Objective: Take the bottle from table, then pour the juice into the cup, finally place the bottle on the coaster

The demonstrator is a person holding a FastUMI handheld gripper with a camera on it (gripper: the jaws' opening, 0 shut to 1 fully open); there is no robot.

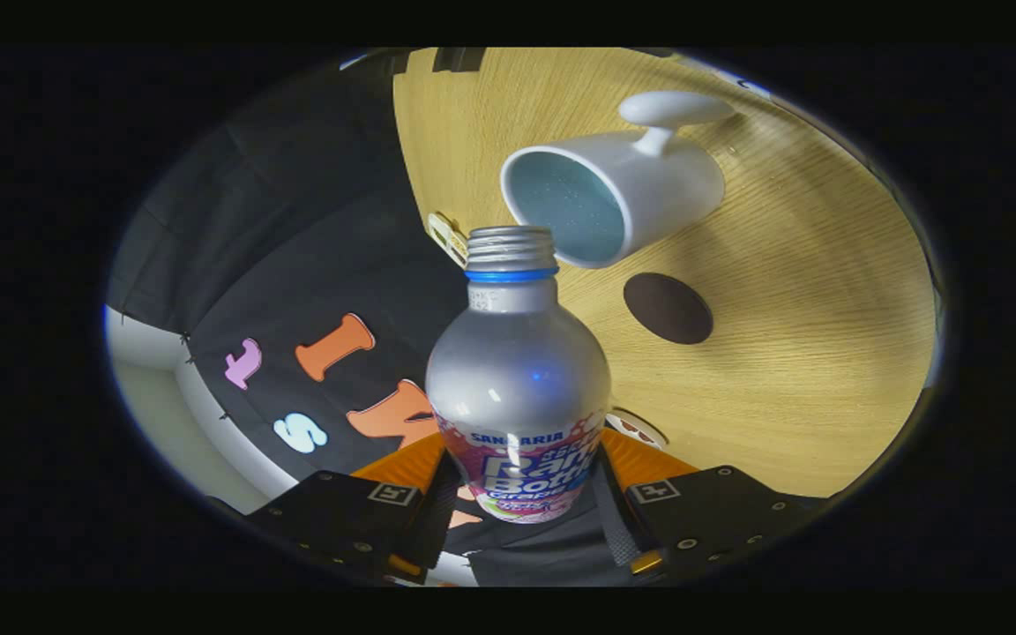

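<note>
A silver bottle (517,370) with a pink and blue label sits between my two fingers, and the gripper (521,489) is shut on its lower body. Its uncapped threaded mouth with a blue ring points forward, right at the rim of a white cup (649,190) with a pale blue inside. The whole view is rolled, so the wooden table (808,353) stands steeply and the cup looks tipped on its side, handle outward. A dark round coaster (668,308) lies on the table just beside the cup, beyond the bottle's shoulder.
The booth's black cloth wall (296,220) lies on the other side of the bottle from the table. A small pale tag (448,236) sits at the table's edge beside the bottle's mouth. A white patterned piece (640,429) peeks out near one finger.
</note>
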